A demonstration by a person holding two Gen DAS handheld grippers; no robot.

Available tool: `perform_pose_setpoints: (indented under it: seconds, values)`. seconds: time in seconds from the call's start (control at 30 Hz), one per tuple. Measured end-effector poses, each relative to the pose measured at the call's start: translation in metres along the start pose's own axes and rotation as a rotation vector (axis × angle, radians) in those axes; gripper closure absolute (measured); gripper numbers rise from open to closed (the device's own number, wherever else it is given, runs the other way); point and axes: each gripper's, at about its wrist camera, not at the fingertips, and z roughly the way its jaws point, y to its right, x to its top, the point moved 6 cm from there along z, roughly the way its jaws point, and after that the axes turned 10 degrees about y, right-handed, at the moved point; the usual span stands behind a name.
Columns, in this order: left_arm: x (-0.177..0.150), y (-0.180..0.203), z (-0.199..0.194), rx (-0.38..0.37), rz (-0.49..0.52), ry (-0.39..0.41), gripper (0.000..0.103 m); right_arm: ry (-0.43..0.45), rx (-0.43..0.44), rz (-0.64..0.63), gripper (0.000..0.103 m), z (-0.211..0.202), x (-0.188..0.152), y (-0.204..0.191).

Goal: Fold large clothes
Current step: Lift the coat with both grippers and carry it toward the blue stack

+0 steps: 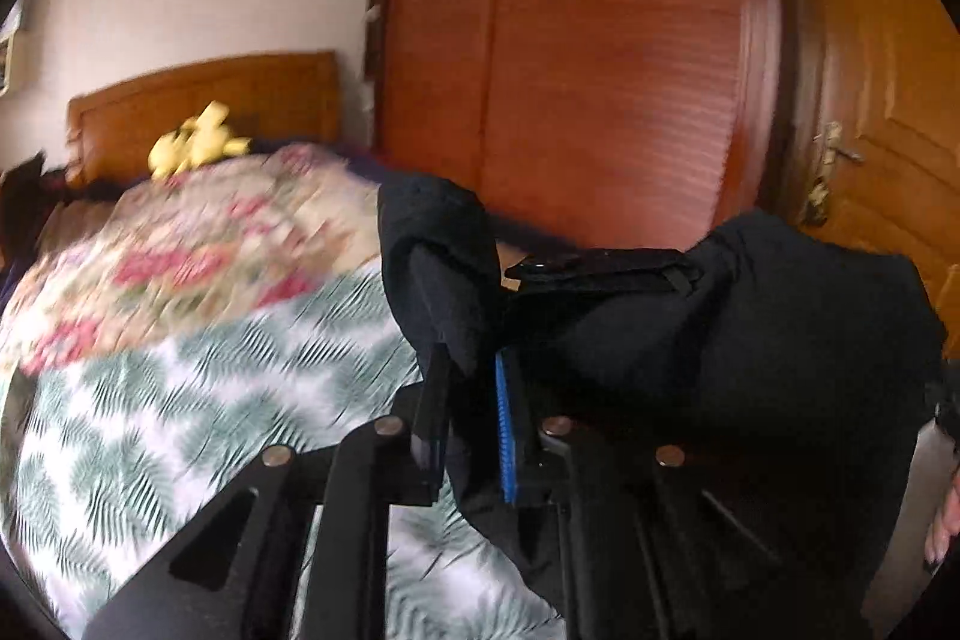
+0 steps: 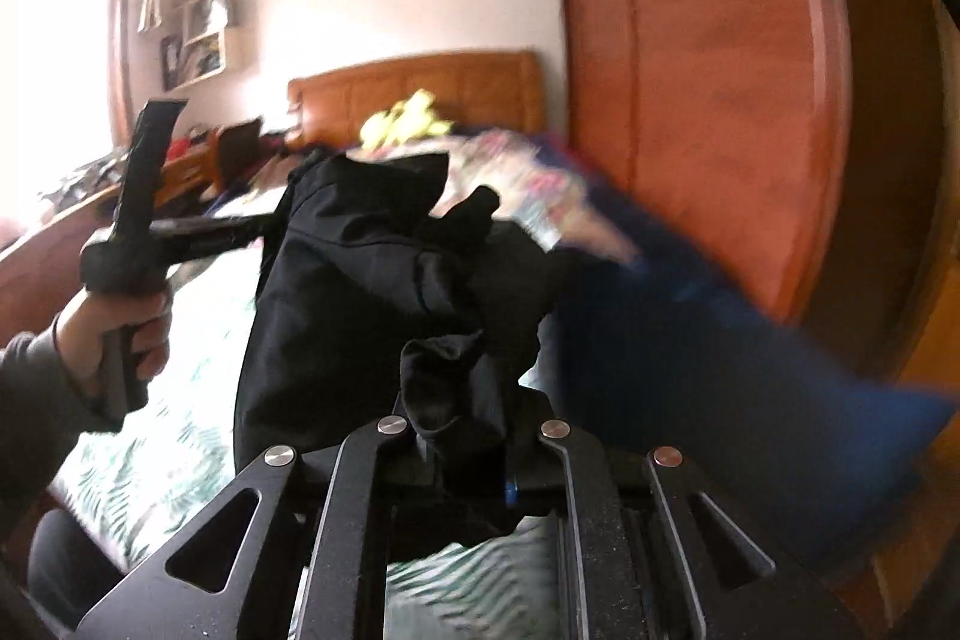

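We are holding a black garment (image 1: 750, 340) up above the bed (image 1: 198, 400) with both tools. The left tool (image 1: 474, 364) is clamped tight on one bunched edge of it, with cloth draping over its tips. The right tool (image 2: 462, 418) is pinching another bunched edge the same way. Between the two tools the garment is hanging in folds.
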Motion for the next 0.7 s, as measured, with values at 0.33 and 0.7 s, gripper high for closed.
perform_pose_setpoints:
  seconds: [0.33,0.7]
  values:
    - [0.046,0.085,0.032,-0.131,0.055,0.049,0.095,0.054,-0.21,-0.09,0.093,-0.037,0.058,0.084]
    - [0.034,0.132,0.074,-0.191,0.09,-0.026,0.095,-0.035,-0.379,-0.088,0.093,-0.046,0.034,0.156]
